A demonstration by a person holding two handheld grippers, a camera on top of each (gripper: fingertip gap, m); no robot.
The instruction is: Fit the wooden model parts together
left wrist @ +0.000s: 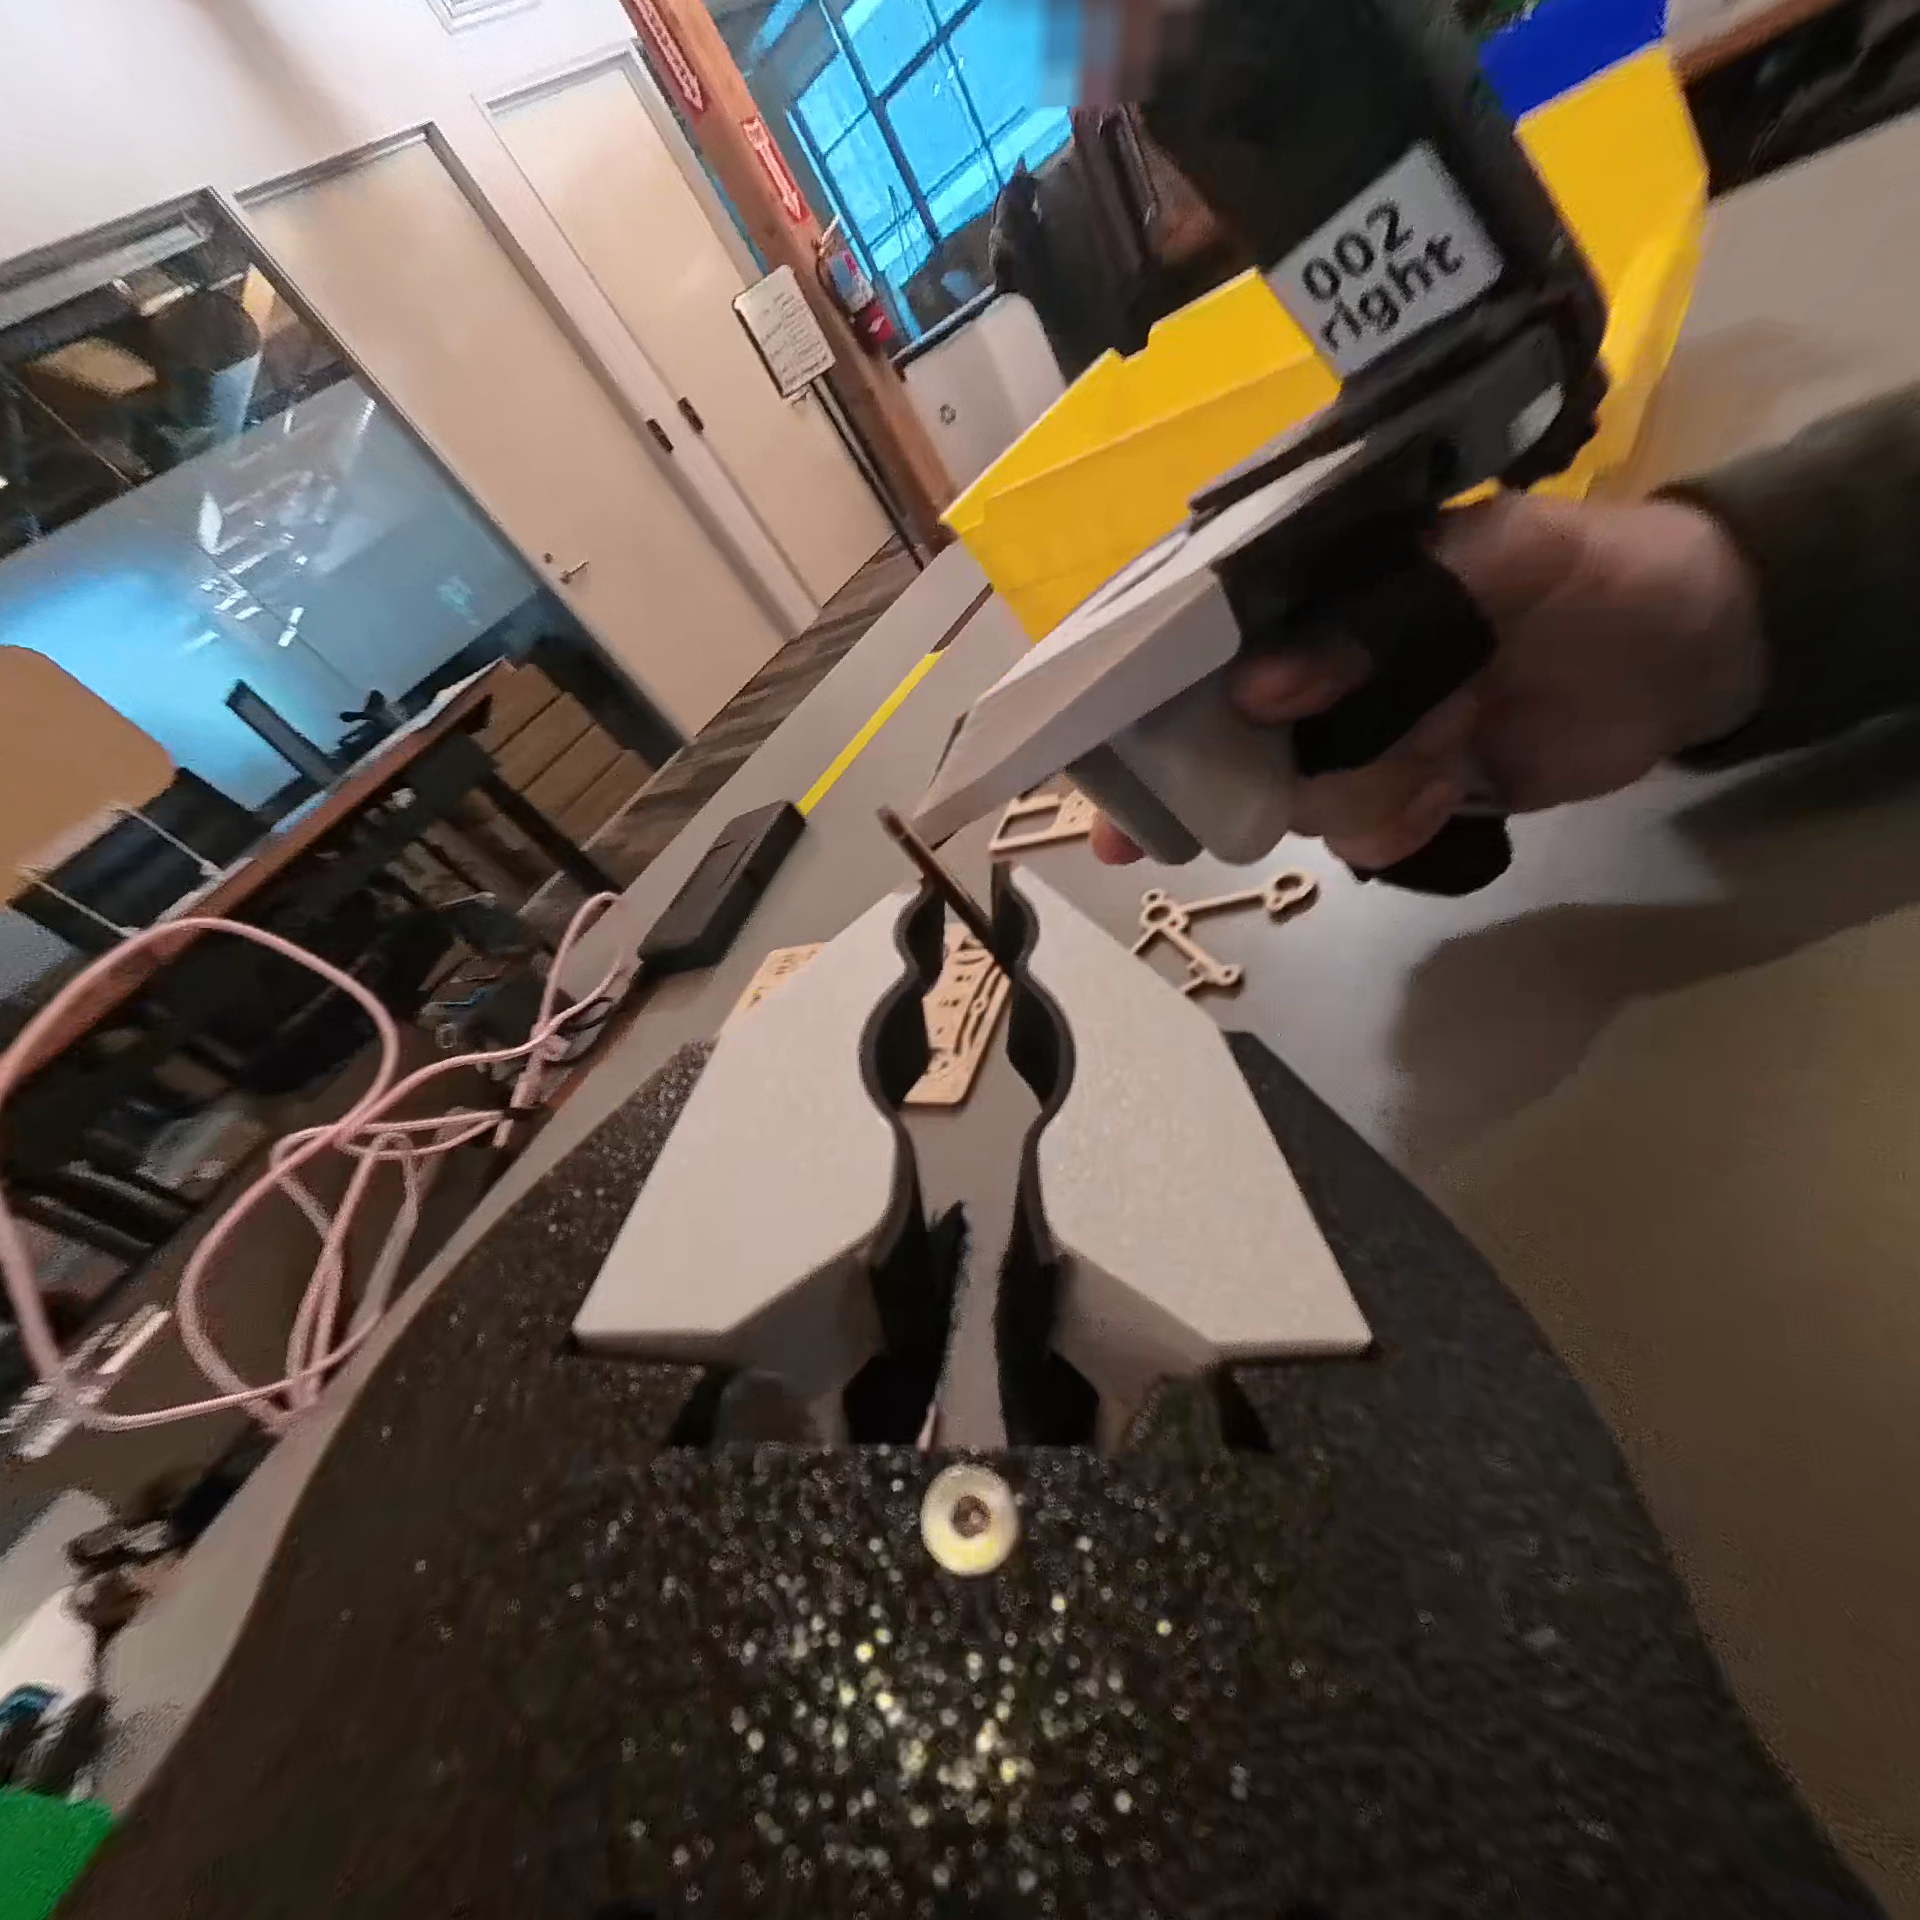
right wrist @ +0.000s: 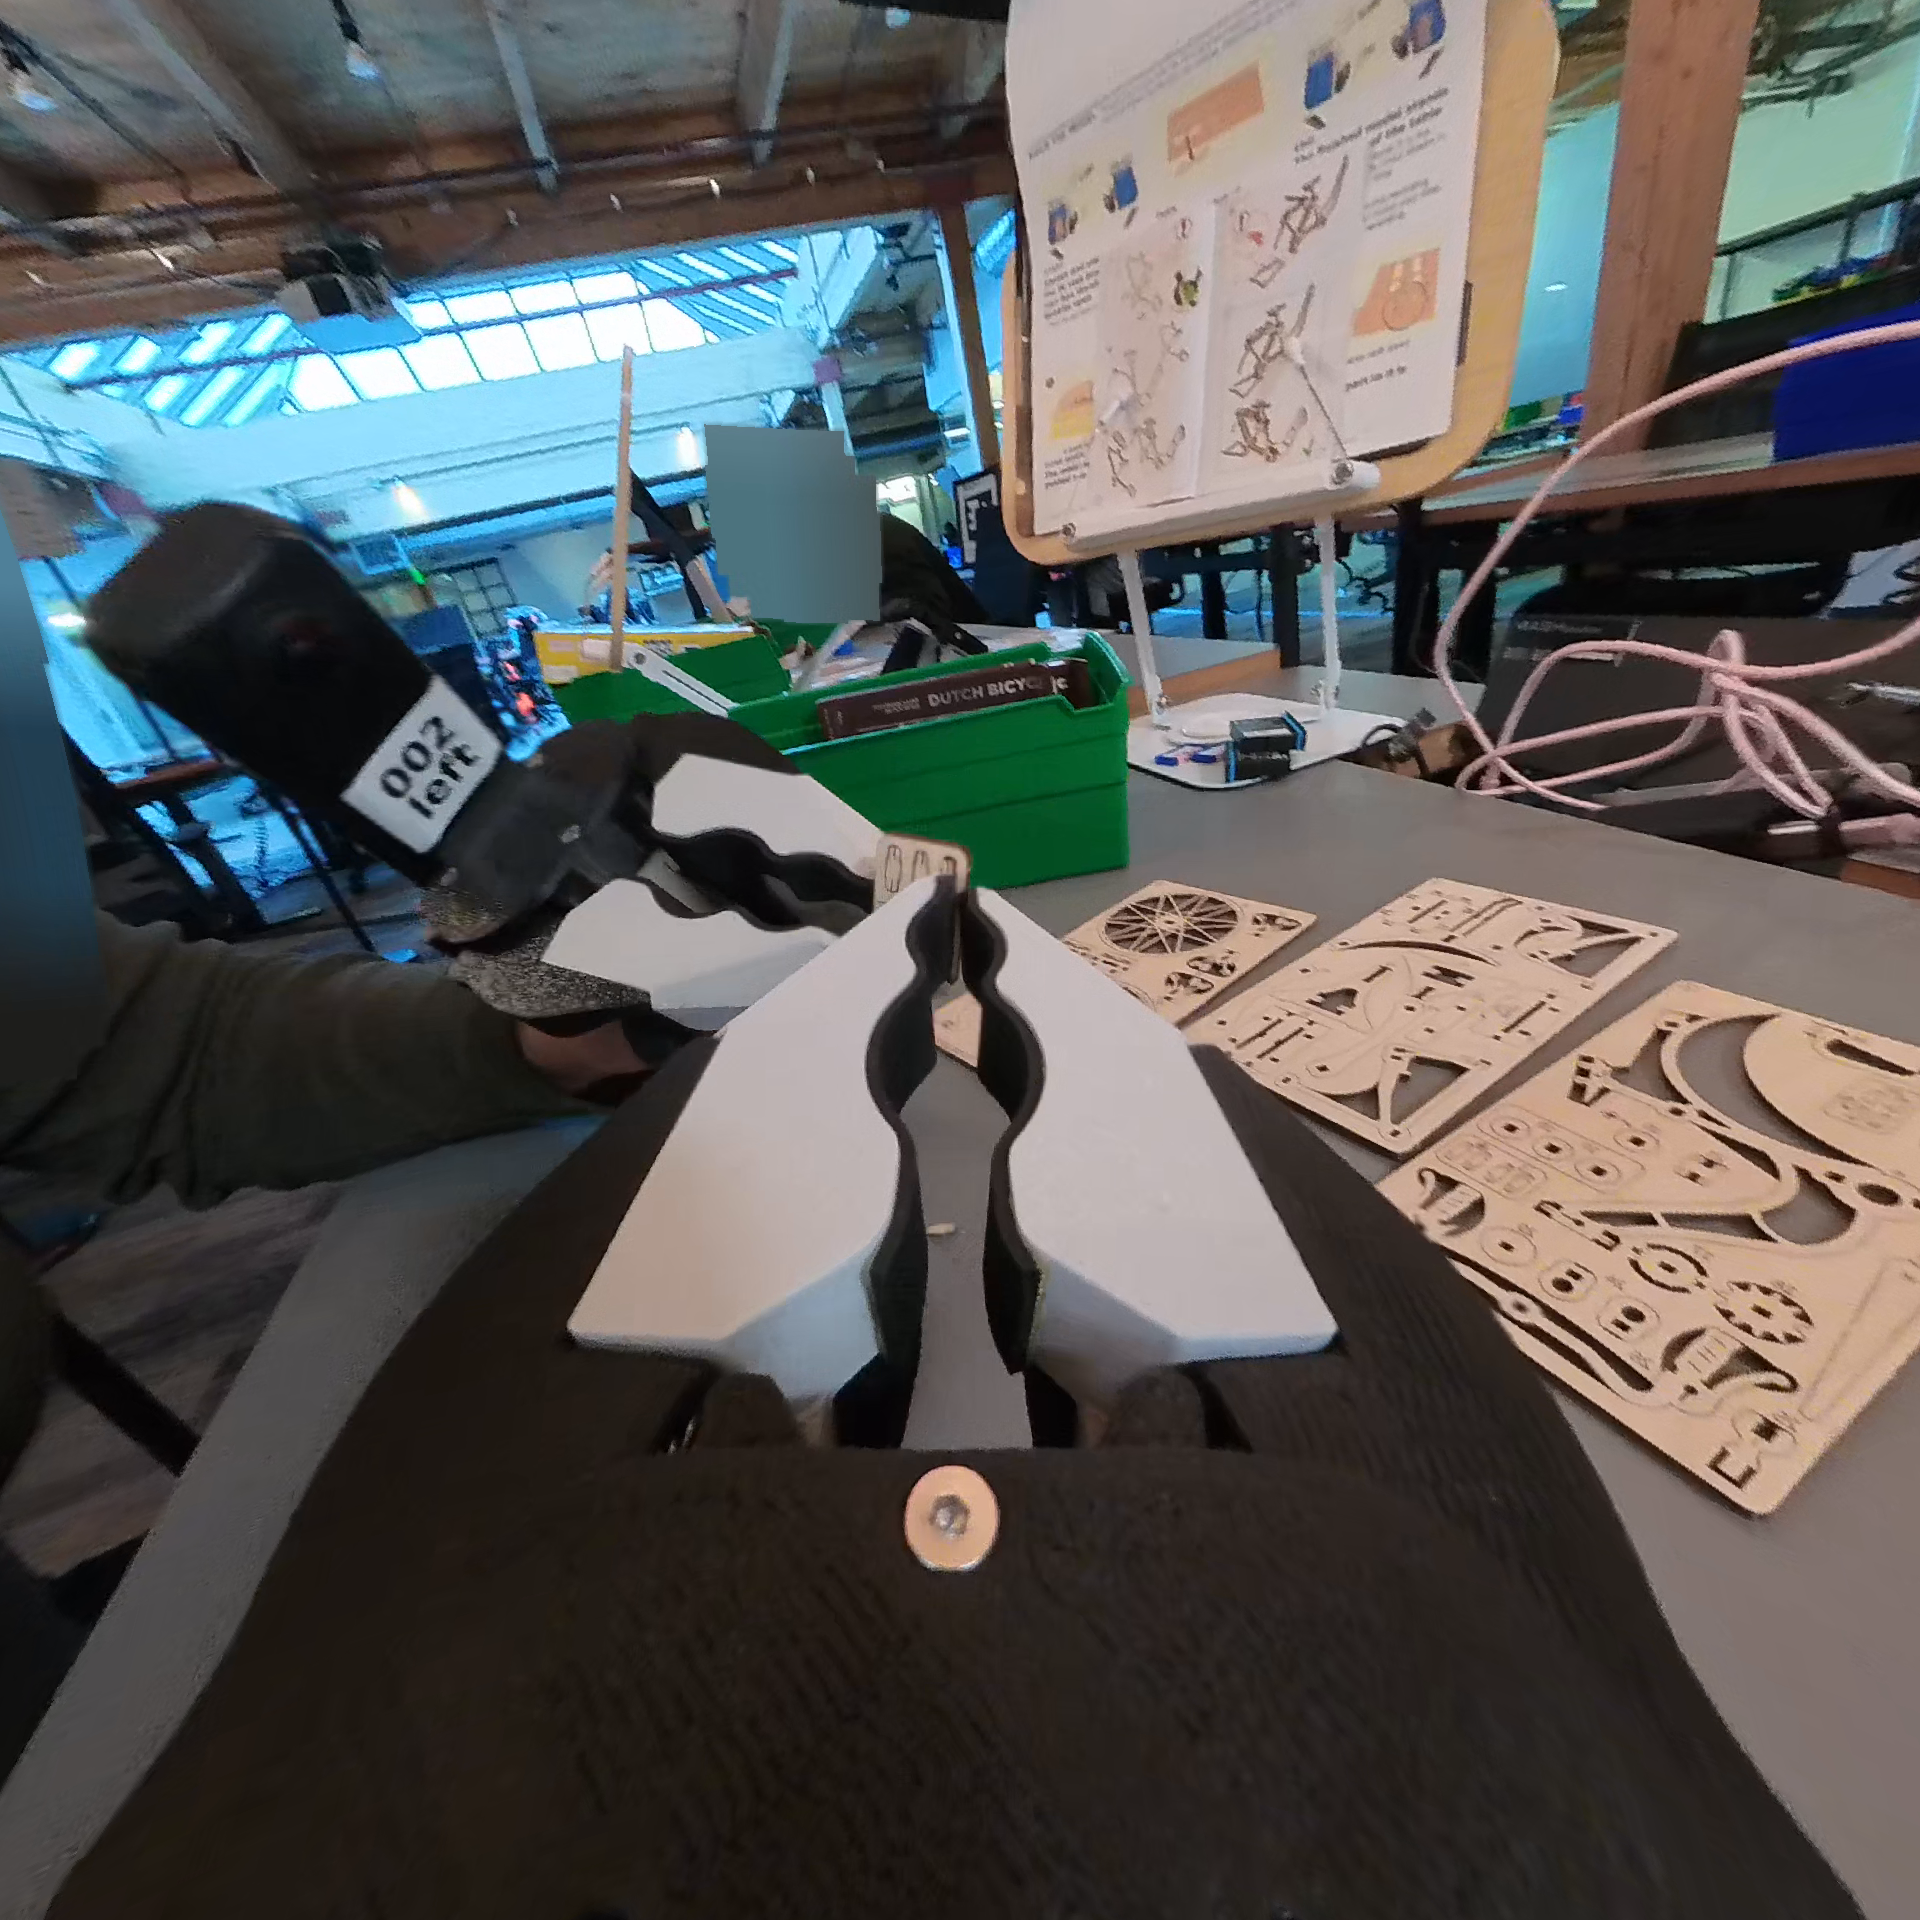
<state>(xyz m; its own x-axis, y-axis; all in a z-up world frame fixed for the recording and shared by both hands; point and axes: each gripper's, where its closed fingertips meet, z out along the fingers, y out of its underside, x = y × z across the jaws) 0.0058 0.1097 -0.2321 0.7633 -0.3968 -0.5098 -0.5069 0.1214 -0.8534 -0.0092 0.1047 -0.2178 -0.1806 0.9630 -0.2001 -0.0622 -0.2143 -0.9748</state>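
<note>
- Grippers meet above the grey table point(right wrist: 1351, 862): my left gripper point(left wrist: 961, 914) and right gripper point(right wrist: 951, 930) both pinch one small wooden piece point(right wrist: 920, 864) at their tips.
- Uncut sheets point(right wrist: 1423, 1003) lie right of it.
- Next, I judge: snap it free, then find its mate.

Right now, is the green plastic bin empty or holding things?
Holding things: the green plastic bin has a dark flat box standing in it.

Grey table point(right wrist: 1351, 831), wooden sheets point(right wrist: 1423, 1018), green bin point(right wrist: 966, 790)
</note>
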